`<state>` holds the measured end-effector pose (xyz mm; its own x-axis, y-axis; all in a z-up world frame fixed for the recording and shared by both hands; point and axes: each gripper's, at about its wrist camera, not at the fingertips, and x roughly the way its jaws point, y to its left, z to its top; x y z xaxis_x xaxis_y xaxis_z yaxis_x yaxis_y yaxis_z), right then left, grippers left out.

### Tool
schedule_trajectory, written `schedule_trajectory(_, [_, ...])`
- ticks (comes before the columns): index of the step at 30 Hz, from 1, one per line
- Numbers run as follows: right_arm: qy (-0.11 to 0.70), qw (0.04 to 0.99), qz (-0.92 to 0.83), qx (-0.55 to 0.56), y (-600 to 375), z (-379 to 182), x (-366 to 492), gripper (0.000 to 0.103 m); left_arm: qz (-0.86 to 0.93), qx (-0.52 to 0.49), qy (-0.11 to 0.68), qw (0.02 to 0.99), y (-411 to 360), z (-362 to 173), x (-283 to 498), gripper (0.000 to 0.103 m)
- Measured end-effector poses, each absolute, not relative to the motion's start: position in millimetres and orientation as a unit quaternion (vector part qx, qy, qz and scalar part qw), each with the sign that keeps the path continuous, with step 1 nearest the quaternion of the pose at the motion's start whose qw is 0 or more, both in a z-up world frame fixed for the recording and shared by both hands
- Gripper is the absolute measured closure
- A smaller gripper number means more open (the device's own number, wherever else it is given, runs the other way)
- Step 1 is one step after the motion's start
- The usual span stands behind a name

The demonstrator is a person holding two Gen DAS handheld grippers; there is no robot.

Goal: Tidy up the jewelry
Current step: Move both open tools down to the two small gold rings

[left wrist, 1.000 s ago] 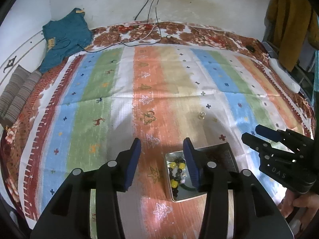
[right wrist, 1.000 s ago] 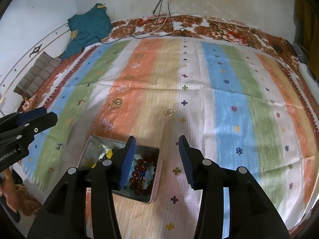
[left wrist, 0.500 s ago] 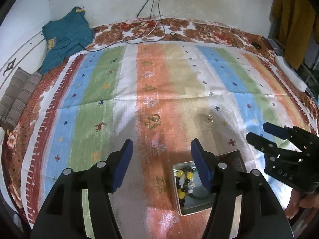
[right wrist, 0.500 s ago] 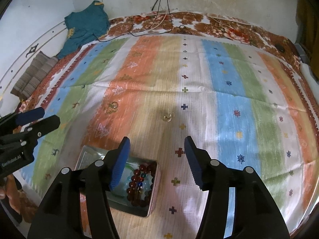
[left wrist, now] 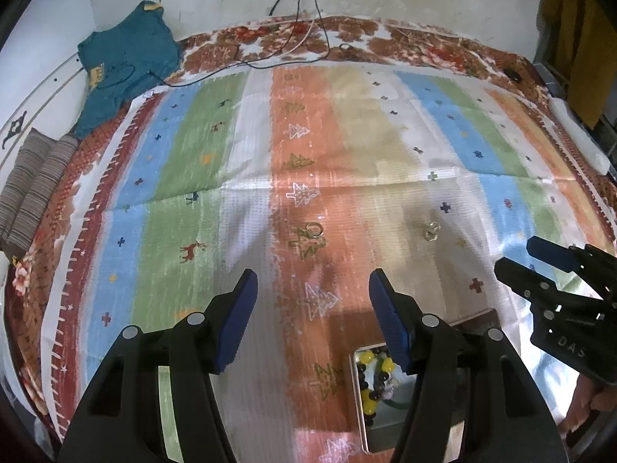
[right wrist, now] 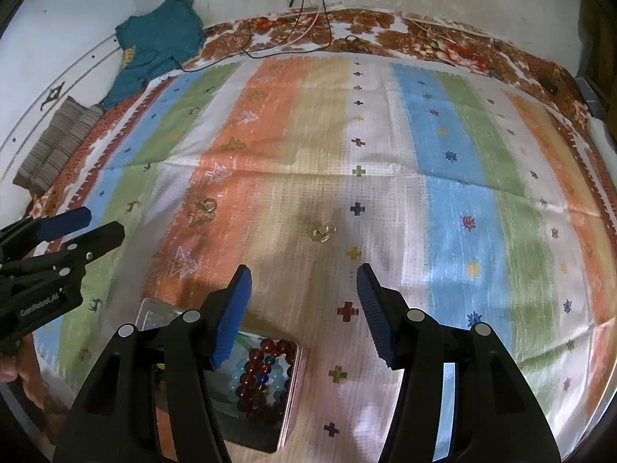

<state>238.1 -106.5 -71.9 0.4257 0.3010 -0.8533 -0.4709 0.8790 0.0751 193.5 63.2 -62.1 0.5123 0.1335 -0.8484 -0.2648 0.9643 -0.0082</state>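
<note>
Flanking open cloth [left wrist: 250, 177], empty grippers [left wrist: 310, 289]

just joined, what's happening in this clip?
A person holds a gripper in each hand over a striped bedspread. Both the left gripper and right gripper are open and empty, jaws having just been opening. A metal tin near them already holds bead bracelets. Two small rings lie loose on the cloth, one on the orange stripe and one on the beige, not yet picked up.
</note>
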Motion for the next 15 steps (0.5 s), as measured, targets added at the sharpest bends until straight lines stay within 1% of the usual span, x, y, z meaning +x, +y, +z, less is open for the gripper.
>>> schedule_trajectory(15, [0.502,0.828,0.225,-0.106,-94,-94,260,0.046,0.110,-0.053,0.506,0.854,66,-84,227,0.043])
